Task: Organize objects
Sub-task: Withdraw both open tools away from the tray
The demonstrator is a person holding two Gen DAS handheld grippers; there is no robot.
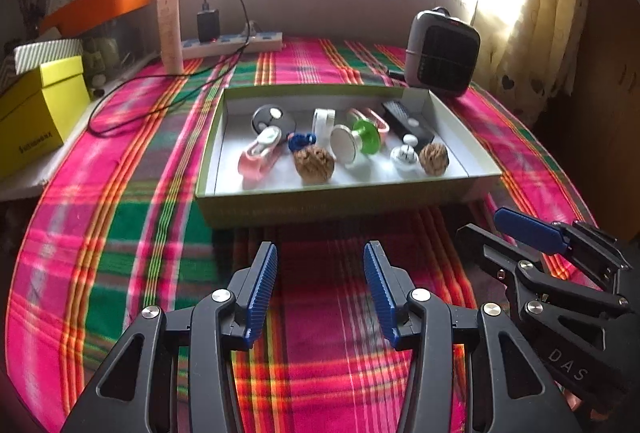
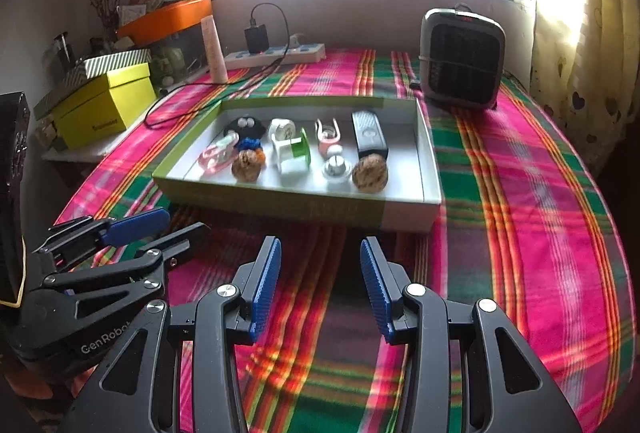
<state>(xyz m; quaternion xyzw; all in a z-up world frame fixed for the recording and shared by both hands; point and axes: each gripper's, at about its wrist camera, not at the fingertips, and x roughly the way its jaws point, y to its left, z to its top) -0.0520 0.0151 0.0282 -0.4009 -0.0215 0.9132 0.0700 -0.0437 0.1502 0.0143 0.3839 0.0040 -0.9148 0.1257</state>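
Both the left gripper (image 1: 320, 289) and right gripper (image 2: 320, 285) hover spread and empty over the plaid cloth (image 1: 120, 233), short of the shallow box (image 1: 348, 199). Inside, the two walnuts (image 1: 313, 162) look light, hard and prone to roll; I'd pinch one across its middle.

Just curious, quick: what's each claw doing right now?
Left gripper: open, holding nothing.
Right gripper: open, holding nothing.
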